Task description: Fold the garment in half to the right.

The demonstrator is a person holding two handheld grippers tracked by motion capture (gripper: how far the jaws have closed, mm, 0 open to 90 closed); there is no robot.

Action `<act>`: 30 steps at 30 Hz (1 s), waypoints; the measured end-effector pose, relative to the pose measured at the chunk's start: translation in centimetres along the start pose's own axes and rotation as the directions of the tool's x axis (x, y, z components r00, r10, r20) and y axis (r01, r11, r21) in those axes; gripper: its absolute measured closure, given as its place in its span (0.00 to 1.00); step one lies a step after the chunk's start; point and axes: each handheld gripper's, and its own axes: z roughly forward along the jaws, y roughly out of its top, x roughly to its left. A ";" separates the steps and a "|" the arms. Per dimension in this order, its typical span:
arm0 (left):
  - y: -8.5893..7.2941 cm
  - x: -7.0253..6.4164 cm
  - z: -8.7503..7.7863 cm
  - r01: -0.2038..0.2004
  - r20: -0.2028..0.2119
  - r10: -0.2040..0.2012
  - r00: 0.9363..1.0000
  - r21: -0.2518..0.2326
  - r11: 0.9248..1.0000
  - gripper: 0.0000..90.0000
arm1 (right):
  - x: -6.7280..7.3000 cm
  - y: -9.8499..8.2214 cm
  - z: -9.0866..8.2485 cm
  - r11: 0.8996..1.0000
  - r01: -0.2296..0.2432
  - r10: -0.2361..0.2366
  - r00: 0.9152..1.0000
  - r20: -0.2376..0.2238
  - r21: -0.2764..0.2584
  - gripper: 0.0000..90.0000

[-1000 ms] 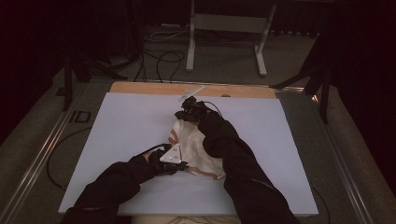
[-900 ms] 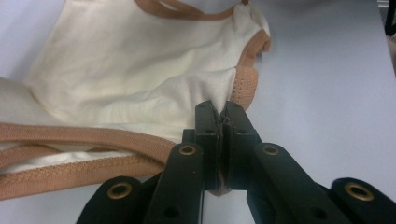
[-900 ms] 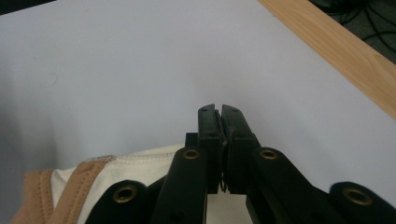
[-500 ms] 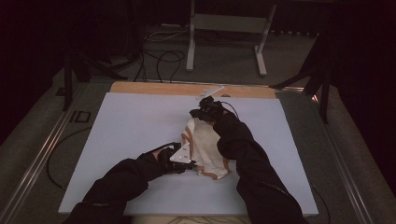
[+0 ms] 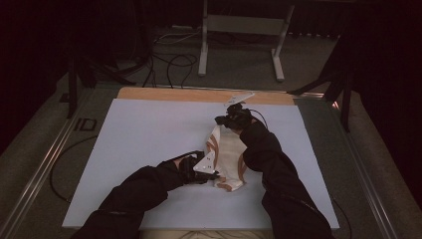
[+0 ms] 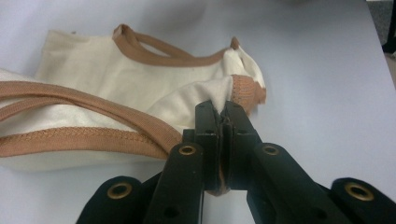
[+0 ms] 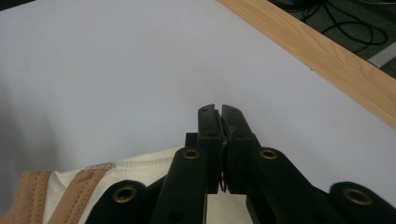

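On the pale board [image 5: 149,129] mid-table, high view: cream garment [image 5: 226,149] with tan trim, stretched lengthwise from near edge toward the far wooden strip [image 5: 199,94]. Left gripper [image 5: 215,174] at the near end, right gripper [image 5: 225,121] at the far end, dark sleeves behind both. Far end of the cloth raised off the board up to the right tips, near end low. Judged light, limp and thin: no stiffness, sags wherever unsupported, not fragile, not slippery against the pads. Best held at trim or hem corners, where the doubled band gives bite and spreads the pull; plain middle cloth would just bunch.

Left gripper view: left gripper [image 6: 222,109] pressed together, pinching a corner of the garment [image 6: 116,88] right beside the stitched tan trim [image 6: 140,51]; a sliver of cloth caught down the slot between the jaws. Rest of the cloth folded in loose layers on the board, strap loops lying flat.

Right gripper view: right gripper [image 7: 218,112] pressed together as well, jaws almost meeting, a thin edge of something in the slot lower down. Garment [image 7: 140,170] passing under the jaws at the bottom, trim at lower left. Read as pinching the garment's far edge, going by the raised cloth in the high view. Bare board ahead, wooden strip [image 7: 317,51] at upper right.
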 end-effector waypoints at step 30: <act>3.2 0.4 4.7 -0.003 0.057 0.001 0.998 0.046 0.999 0.97 | -3.4 -5.0 -2.4 0.997 -0.079 0.079 0.995 0.056 -0.009 0.98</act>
